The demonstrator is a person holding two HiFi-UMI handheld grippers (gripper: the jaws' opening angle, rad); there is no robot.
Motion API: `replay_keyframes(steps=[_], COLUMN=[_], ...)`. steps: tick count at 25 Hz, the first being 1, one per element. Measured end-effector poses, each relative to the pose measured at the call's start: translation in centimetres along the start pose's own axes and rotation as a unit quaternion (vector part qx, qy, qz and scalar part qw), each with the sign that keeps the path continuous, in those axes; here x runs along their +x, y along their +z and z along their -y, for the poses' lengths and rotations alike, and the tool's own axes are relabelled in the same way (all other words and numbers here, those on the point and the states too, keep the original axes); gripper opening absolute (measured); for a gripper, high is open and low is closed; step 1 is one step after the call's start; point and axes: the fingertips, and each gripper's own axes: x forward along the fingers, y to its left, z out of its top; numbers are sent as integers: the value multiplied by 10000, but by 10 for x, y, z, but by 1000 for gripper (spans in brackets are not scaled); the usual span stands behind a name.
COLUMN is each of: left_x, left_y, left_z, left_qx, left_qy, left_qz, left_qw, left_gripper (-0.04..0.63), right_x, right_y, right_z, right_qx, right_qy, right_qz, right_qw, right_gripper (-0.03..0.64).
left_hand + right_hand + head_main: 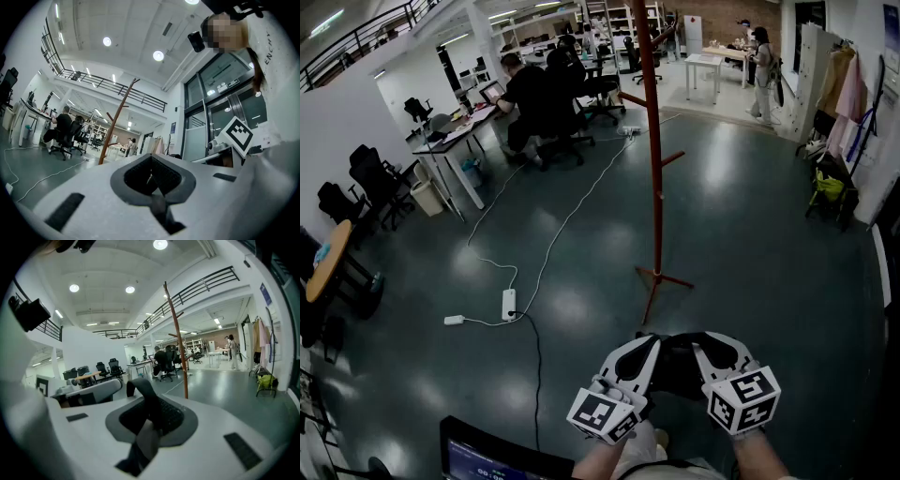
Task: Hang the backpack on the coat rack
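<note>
The coat rack [654, 141] is a tall red-brown pole with short pegs, standing on the grey floor a little ahead of me. It also shows as the coat rack [115, 124] in the left gripper view and the coat rack [178, 343] in the right gripper view. Low in the head view I hold the black backpack [677, 361] between both grippers. My left gripper [645, 345] is shut on a black strap [159, 206]. My right gripper [705, 345] is shut on a looped black strap [143, 390]. Most of the backpack is hidden below the grippers.
A white power strip [508, 303] and long cables lie on the floor left of the rack. People sit at desks [534, 94] at the back, and a person [762, 70] stands far right. Hung clothes [844, 94] line the right wall. A screen [487, 459] is by my feet.
</note>
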Motion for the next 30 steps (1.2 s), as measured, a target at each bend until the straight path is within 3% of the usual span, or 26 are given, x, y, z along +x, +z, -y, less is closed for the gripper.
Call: replay_keyframes(steps=[13,22,30], left_x=[112,188,248], left_y=[-10,0,2], left_z=[-88,-171,-216], left_qx=[-20,-202,-233], left_qy=[-220,-212,-370], left_qz=[-144,-192,-151], left_qw=[9997,9994,9989], left_gripper=[9,9,9], right_x=[114,205,267], right_y=[33,78,110], right_z=[70,104,145], right_qx=[173,144,208], right_qy=[-8,-26,-208], right_qz=[-199,-322,-221], right_qw=[9997,9994,9993], right_gripper=[51,51,51])
